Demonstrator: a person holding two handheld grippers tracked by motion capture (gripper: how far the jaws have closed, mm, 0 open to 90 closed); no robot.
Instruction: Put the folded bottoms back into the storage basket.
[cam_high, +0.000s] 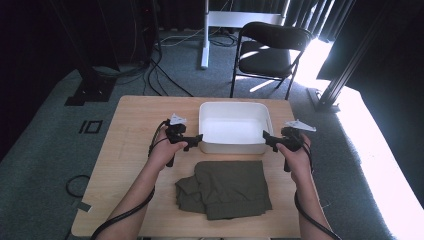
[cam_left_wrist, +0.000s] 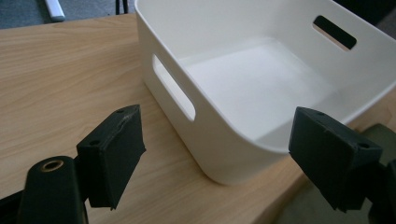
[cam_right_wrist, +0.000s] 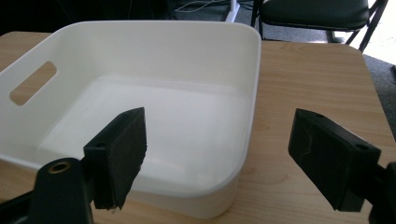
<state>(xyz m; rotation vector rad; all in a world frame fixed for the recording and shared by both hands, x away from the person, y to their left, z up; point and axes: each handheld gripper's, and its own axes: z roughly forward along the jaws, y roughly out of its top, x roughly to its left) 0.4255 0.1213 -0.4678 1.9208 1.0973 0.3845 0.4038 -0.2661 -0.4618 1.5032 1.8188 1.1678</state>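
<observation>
An empty white plastic bin (cam_high: 235, 148) with slot handles stands mid-table, also seen close up as the bin (cam_left_wrist: 224, 154) and the bin (cam_right_wrist: 140, 42). A folded olive-green garment (cam_high: 225, 189) lies in front of it near the table's front edge. My left gripper (cam_high: 196, 140) is open at the bin's front left corner, its jaws straddling that corner (cam_left_wrist: 219, 154). At the front right corner my right gripper (cam_high: 269, 140) is open, one jaw over the bin's inside and the other over the table (cam_right_wrist: 299, 70). Neither holds anything.
The wooden table (cam_high: 130, 130) has bare room left of the bin. A black folding chair (cam_high: 270, 47) and a white post (cam_high: 205, 35) stand behind the table. Cables (cam_high: 160, 75) trail on the grey carpet.
</observation>
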